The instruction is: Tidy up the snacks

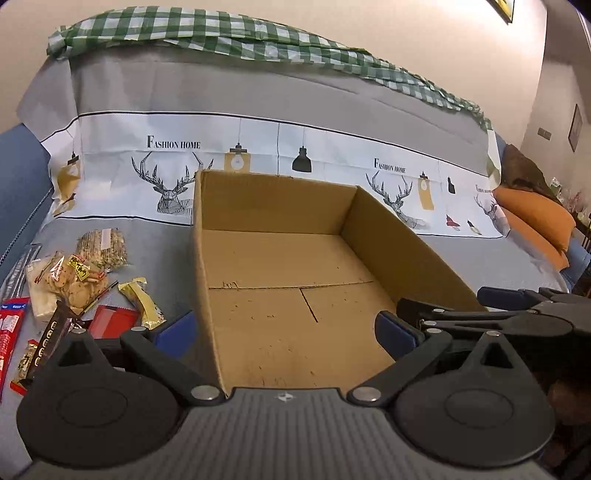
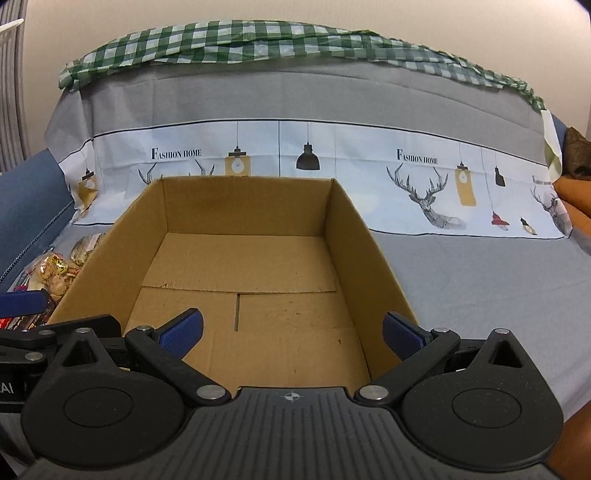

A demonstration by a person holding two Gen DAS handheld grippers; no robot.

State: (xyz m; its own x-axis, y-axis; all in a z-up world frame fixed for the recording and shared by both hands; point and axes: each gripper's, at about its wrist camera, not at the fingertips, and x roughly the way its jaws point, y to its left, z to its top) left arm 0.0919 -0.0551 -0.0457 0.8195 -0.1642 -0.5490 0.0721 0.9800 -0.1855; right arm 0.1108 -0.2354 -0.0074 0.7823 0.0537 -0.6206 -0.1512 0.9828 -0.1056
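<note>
An open brown cardboard box [image 1: 273, 199] [image 2: 243, 203] sits on the grey sheet, and nothing lies inside it. Left of it lie several snack packs: a bag of round cookies [image 1: 70, 282], a grain bar pack [image 1: 103, 247], a yellow bar [image 1: 142, 302], a red pack [image 1: 110, 321], a dark chocolate bar [image 1: 51, 338] and a red strip [image 1: 9, 328]. The cookie bag [image 2: 55, 275] shows past the box's left wall. My left gripper [image 1: 286, 334] is open over the box's near left corner. My right gripper [image 2: 291, 334] is open over the box's near edge.
The right gripper [image 1: 517, 314] appears at the right of the left wrist view, the left gripper's blue pad [image 2: 22, 301] at the left of the right wrist view. A printed sheet covers the sofa back [image 2: 295, 96] under a green checked cloth [image 1: 221, 33]. Orange cushions [image 1: 535, 218] lie far right.
</note>
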